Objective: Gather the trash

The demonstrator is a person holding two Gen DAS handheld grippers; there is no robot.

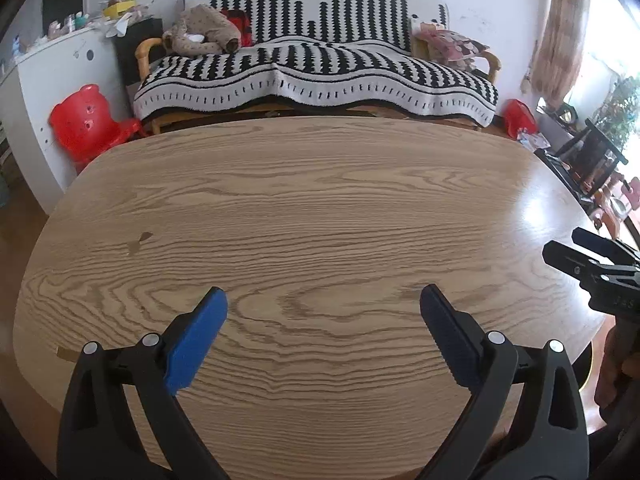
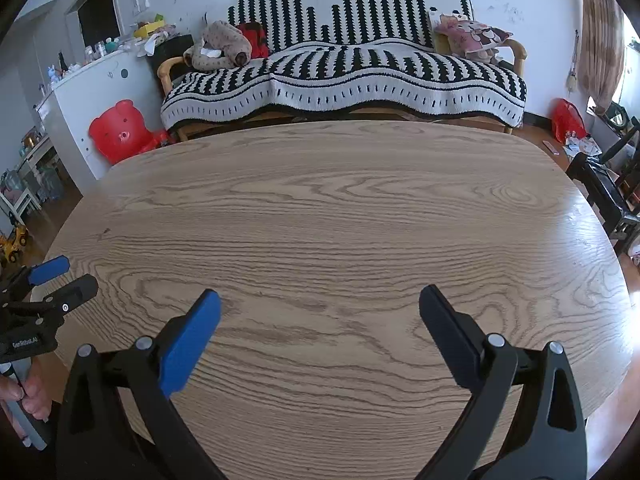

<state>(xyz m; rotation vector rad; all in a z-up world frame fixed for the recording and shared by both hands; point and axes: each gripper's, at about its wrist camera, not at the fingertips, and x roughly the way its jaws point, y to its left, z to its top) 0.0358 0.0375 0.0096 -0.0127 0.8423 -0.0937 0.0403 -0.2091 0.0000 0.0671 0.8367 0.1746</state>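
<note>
Fingers [image 1: 216, 312] of left gripper [image 1: 324, 304] and right gripper [image 2: 320, 304] spread wide, gripping nothing, hovering over bare counter [image 1: 320, 200]. No trash showing; searching beyond counter edges next.

A wooden table [image 1: 304, 208] with an oval top and pronounced grain fills the foreground. Beyond its far edge, a sofa [image 1: 316, 76] is covered by a black-and-white patterned blanket [image 2: 344, 80]. A brown stuffed toy [image 1: 204, 30] is seen at the sofa's left end, and a floral cushion [image 2: 476, 36] at its right end. A red bear-shaped plastic chair [image 1: 82, 120] is positioned off the table's far left corner, against a white cabinet [image 2: 100, 92] whose top is cluttered with small items. A patterned curtain [image 1: 562, 28] hangs at the right.
</note>
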